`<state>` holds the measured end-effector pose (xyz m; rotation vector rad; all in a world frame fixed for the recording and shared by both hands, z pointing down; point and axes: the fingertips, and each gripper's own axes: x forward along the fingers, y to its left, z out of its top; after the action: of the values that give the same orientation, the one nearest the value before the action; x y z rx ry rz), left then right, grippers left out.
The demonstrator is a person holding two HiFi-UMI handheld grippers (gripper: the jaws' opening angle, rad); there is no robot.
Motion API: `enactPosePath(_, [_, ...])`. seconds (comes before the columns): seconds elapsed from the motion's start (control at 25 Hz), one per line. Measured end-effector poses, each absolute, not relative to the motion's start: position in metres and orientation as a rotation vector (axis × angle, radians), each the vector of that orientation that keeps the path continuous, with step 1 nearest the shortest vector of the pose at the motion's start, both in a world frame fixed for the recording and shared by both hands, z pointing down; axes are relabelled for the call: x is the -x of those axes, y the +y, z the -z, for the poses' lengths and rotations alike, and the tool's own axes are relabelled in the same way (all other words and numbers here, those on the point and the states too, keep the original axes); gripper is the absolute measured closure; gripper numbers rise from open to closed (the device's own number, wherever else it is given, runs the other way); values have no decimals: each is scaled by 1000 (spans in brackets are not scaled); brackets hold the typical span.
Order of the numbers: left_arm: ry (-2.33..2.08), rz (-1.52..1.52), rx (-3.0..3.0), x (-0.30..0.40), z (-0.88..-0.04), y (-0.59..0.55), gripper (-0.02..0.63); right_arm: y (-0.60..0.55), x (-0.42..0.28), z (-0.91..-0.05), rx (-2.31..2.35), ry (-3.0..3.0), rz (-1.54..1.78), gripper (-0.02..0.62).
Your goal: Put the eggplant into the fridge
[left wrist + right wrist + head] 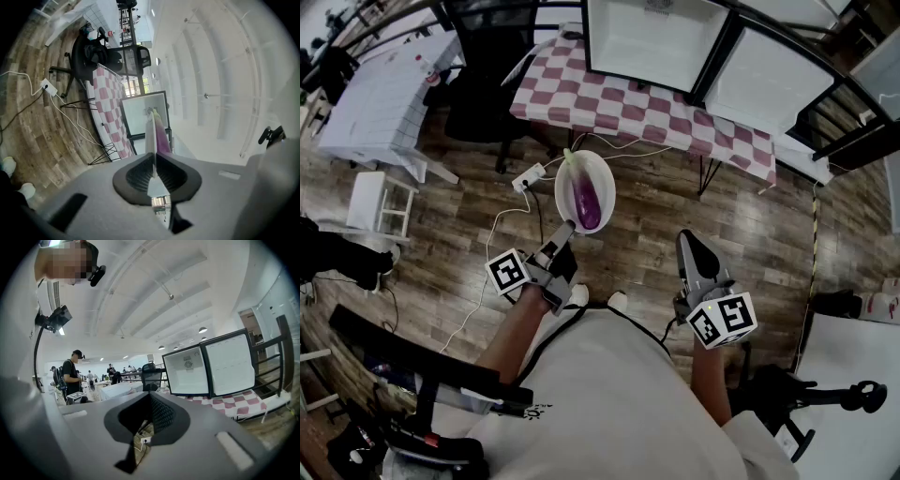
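A purple eggplant point(588, 202) lies on a white plate point(570, 178), held out over the wooden floor. My left gripper point(565, 230) is shut on the plate's near rim. In the left gripper view the plate point(151, 136) shows edge-on between the jaws, with the eggplant point(162, 136) on its right side. Ahead, the white fridge point(652, 37) stands open on a checkered table point(609, 98), its door point(764, 80) swung to the right. My right gripper point(689, 246) is shut and empty, close to my body. The right gripper view shows the fridge point(187, 371) beyond its jaws point(150, 413).
A black office chair point(487, 75) stands left of the checkered table. A power strip point(528, 176) with white cables lies on the floor just left of the plate. A white table point(380, 94) is at far left, a black railing point(853, 122) at right. People point(72, 373) stand far off.
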<state>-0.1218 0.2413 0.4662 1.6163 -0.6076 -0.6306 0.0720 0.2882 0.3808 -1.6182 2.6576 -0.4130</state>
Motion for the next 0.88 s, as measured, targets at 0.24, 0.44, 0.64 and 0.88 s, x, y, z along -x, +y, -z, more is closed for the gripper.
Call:
enactPosePath(0.24, [-601,635,-1632,137,-462,253,576,306,-53,-382,1618,2668,431,590])
enactPosePath(0.44, [-584,626,-1636,138,-460,256,575,312,-47,-381,1631,2664,429,590])
enactPosePath(0.64, [-569,622,-1642,140,-457,254,575,314,-39,-381,1598,2671,430,589])
enactPosePath(0.88, [-548,629,-1639,144,-455,255,575,315,-36,-381,1641,2651,435,589])
